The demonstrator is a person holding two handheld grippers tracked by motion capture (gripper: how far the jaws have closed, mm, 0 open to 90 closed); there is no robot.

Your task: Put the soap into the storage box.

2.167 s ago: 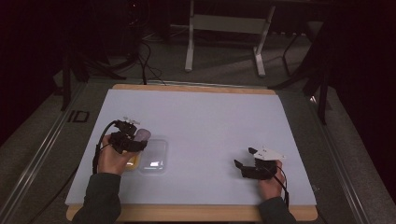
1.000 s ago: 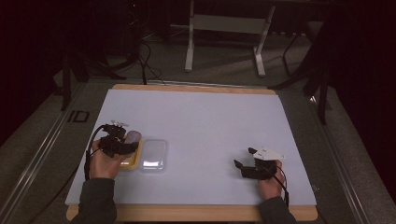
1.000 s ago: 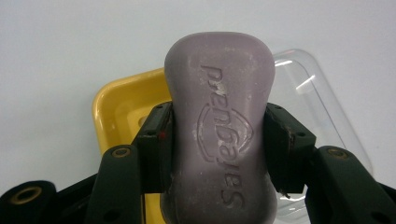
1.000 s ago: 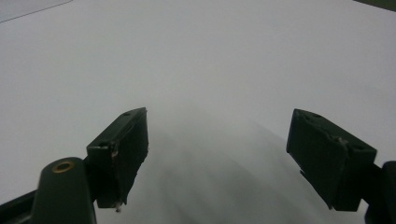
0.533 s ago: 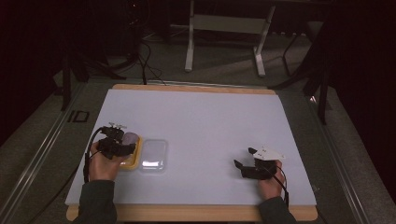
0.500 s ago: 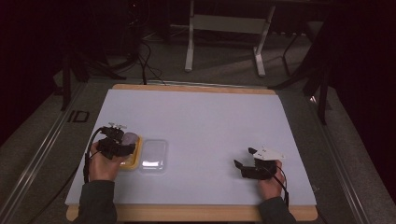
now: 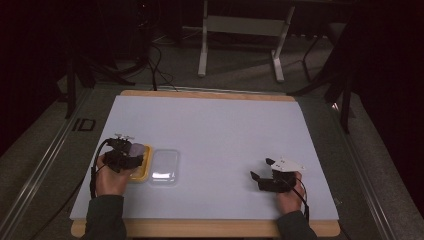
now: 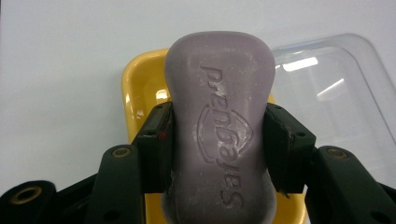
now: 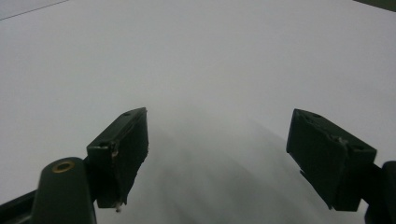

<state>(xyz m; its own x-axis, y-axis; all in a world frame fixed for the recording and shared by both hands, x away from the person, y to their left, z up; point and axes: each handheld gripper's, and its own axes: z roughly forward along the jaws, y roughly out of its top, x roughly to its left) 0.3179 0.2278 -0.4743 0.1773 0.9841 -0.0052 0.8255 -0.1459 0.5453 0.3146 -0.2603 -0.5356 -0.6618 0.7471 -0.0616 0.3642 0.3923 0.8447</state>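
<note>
A purple bar of soap (image 8: 219,130) with embossed lettering sits between the jaws of my left gripper (image 8: 217,123), which is shut on its sides. Directly under it is a yellow soap dish (image 8: 140,88). In the high view the left gripper (image 7: 131,159) holds the soap (image 7: 136,150) over the yellow dish (image 7: 144,170) at the table's left front. A clear plastic lid (image 7: 164,167) lies flat just right of the dish; the left gripper view shows the lid (image 8: 336,88) too. My right gripper (image 7: 259,175) rests at the right front, open, nothing between its fingers (image 9: 123,149).
The white table top (image 7: 225,135) has a wooden edge (image 7: 200,228) at the front. Beyond the table's far edge stand a metal frame (image 7: 240,30) and cables on the dark floor.
The left gripper has carried the soap leftward from above the clear lid to over the yellow dish, and lowered slightly. The right gripper has stayed still.
</note>
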